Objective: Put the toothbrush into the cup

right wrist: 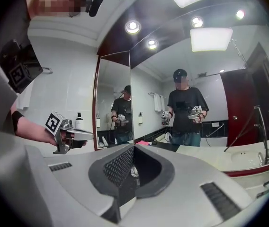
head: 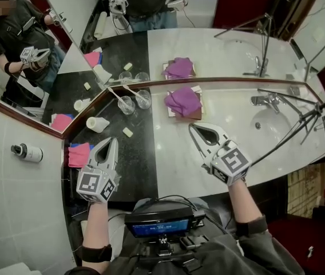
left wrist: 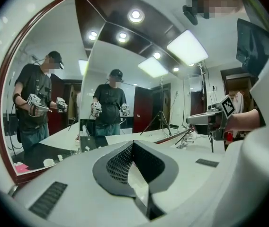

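Both tongs shut and empty, toothbrush sitting in its cup

Head view: the left tongs (head: 113, 140) and right tongs (head: 191, 126) are both hovering over the counter (head: 174, 165). What looks like the toothbrush (head: 117, 95) is leaning in a glass cup (head: 126, 105) just ahead of the left tongs' tips, a second glass cup (head: 143, 98) is sitting right beside it toward the right tongs, a purple cloth (head: 183, 102) is lying just ahead of the right tongs, and a pink cloth (head: 78, 153) is lying just beside the left tongs on their outer side. Left gripper view: the jaws are pressing together with nothing between them, the right tongs (left wrist: 191, 119) are hanging off to the right, and a mirror (left wrist: 68, 56) is facing them. Right gripper view: the jaws are sitting together too, gripping nothing, and the left tongs (right wrist: 88, 135) are floating off to the left.
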The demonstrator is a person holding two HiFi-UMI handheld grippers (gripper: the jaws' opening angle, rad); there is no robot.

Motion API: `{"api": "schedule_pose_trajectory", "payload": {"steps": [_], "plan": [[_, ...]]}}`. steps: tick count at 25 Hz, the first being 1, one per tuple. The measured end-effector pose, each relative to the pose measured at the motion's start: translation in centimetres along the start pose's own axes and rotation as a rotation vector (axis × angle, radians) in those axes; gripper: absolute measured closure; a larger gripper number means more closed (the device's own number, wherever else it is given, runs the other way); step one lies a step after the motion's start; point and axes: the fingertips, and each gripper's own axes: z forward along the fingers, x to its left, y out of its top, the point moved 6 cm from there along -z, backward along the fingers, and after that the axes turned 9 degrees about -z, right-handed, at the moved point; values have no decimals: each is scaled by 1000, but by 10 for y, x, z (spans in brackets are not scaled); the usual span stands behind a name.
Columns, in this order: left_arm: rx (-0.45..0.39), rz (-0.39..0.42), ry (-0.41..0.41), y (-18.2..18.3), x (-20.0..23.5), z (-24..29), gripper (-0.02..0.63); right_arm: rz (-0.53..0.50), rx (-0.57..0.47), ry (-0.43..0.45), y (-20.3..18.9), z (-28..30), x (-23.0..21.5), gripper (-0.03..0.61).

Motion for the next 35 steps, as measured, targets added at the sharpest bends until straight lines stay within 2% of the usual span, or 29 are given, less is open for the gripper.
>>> {"api": "schedule_pose_trajectory", "payload": {"steps": [3,9,14,17,23,31,35], "plan": [[4,10,-2,-3,2,-4,612,-4,-10,7,-3,-2,3,557],[9,14,2,-6,2,-6,612,6,43,37,-6,2,9,557],[11,7,0,-9,3,-5,612,-49,76,27,-14,12,5,555],[14,14,3,-10,5,-3,612,-81,94,53,-18,28,4,541],[27,42,4,-12,13,10,612,-121,116,167,-40,87,2,443],[59,89,-22,-21,29,31,612,-95,159,262,-95,191,-20,374],[73,74,-31,-27,37,48,612,-106,188,290,-120,240,-27,373]]}}
